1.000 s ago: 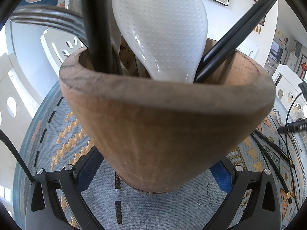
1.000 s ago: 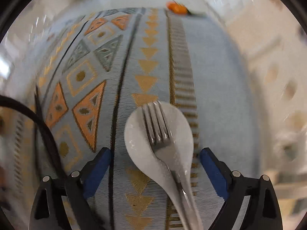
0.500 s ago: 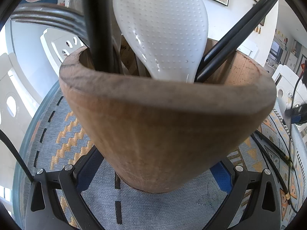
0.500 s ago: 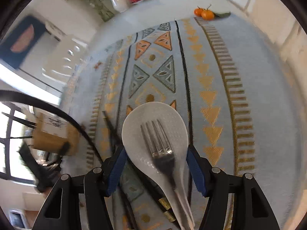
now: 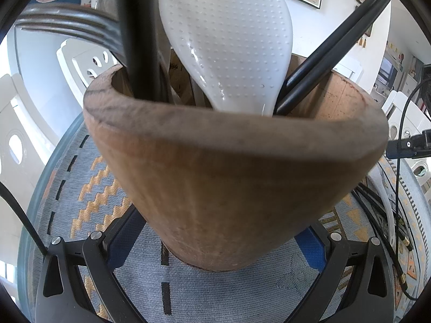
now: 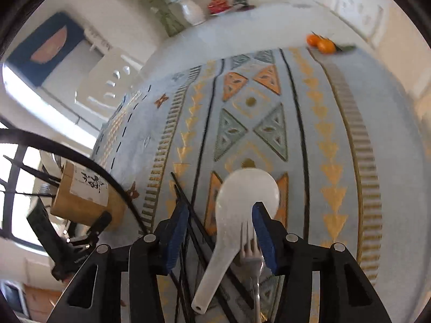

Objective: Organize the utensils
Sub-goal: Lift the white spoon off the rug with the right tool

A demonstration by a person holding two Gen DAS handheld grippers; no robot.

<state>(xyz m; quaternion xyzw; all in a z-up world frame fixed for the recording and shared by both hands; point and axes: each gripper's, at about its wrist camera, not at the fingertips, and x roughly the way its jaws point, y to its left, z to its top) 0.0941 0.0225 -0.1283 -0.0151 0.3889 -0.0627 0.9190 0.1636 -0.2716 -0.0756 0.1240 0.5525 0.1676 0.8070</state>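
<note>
White spoon (image 6: 242,204) and fork (image 6: 252,253) lay between the right gripper's (image 6: 219,231) closing, not yet pressing fingers; left gripper (image 5: 215,245) clasped the wooden holder (image 5: 237,177) containing utensils.

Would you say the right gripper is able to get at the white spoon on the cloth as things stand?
Probably yes: the right gripper hangs over the white spoon, jaws closing, pads not visibly touching it. But the fork lies on the spoon and may get pinched too.
</note>
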